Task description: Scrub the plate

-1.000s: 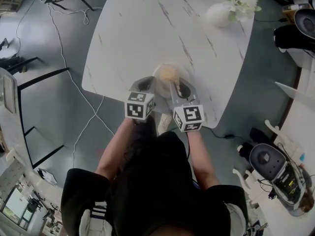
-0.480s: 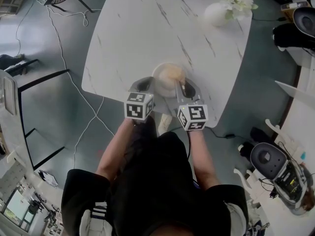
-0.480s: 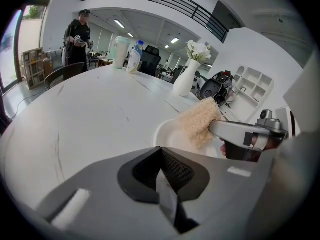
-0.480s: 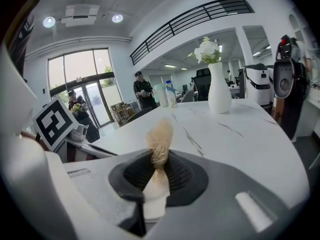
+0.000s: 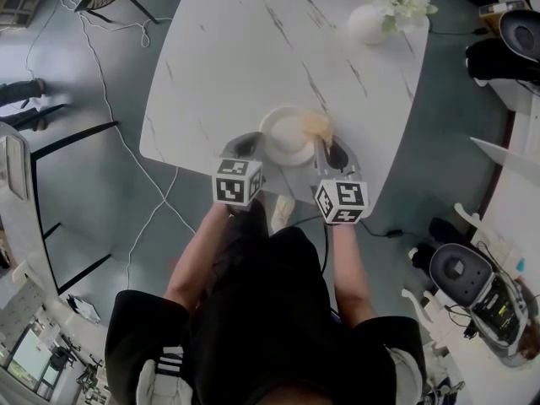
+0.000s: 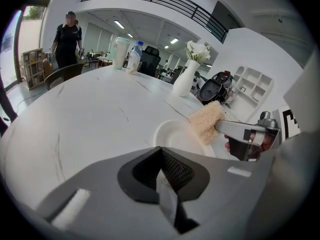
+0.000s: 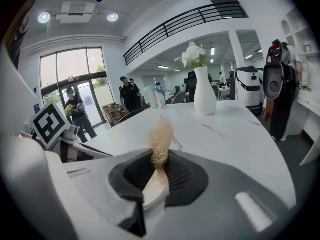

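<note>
Tan sponge (image 5: 317,125) is pinched tight in my right gripper (image 5: 329,148), at the right rim of the white plate (image 5: 283,138) on the table (image 5: 236,49), ready to scrub. My left gripper (image 5: 251,147) is closed and empty beside the plate, maybe steadying it.

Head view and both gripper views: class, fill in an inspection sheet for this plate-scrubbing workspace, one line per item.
Surface: white marbled table.
Job's things: white plate near the table's front edge; tan scrubber at its right rim.
Clutter: vase of white flowers; cup and bottle at the far end.
Grippers: left gripper claw shut at the plate's left rim, pinch on it unclear; right gripper claw shut on the scrubber.
Cables: white cable trailing across the floor.
Surroundings: people standing in the background; appliance on the floor.
</note>
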A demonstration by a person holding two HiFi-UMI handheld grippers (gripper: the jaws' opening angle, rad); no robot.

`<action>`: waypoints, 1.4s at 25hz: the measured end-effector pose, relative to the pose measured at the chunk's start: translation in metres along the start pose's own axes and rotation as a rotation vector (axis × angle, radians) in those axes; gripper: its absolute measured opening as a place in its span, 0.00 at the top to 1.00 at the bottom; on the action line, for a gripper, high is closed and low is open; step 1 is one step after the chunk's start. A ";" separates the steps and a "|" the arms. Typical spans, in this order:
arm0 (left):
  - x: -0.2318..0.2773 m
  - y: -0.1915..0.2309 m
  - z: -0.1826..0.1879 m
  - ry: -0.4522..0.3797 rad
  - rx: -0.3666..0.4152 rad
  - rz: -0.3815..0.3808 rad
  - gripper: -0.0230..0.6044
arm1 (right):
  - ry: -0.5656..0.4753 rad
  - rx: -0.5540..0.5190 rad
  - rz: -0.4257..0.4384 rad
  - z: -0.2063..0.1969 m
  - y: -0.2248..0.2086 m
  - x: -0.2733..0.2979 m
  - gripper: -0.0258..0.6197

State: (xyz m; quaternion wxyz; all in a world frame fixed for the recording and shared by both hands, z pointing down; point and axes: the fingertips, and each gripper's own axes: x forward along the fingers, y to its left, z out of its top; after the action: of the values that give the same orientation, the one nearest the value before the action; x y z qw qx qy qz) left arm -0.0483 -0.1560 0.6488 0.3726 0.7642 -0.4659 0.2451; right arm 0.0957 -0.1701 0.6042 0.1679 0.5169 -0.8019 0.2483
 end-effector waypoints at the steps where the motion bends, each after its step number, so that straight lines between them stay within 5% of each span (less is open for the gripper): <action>1: 0.000 0.000 0.000 0.001 0.001 0.000 0.95 | 0.000 0.001 -0.005 0.000 -0.002 -0.001 0.87; 20: -0.008 -0.006 0.005 -0.013 0.004 -0.001 0.95 | -0.077 -0.030 0.082 0.041 0.040 -0.017 0.87; 35: -0.011 -0.001 -0.002 -0.007 0.011 -0.006 0.95 | 0.027 -0.011 0.165 -0.001 0.084 0.000 0.87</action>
State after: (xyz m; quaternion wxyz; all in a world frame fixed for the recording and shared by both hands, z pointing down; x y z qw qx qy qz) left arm -0.0529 -0.1481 0.6419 0.3671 0.7685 -0.4637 0.2440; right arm 0.0192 -0.1405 0.5865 0.1602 0.4446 -0.8408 0.2639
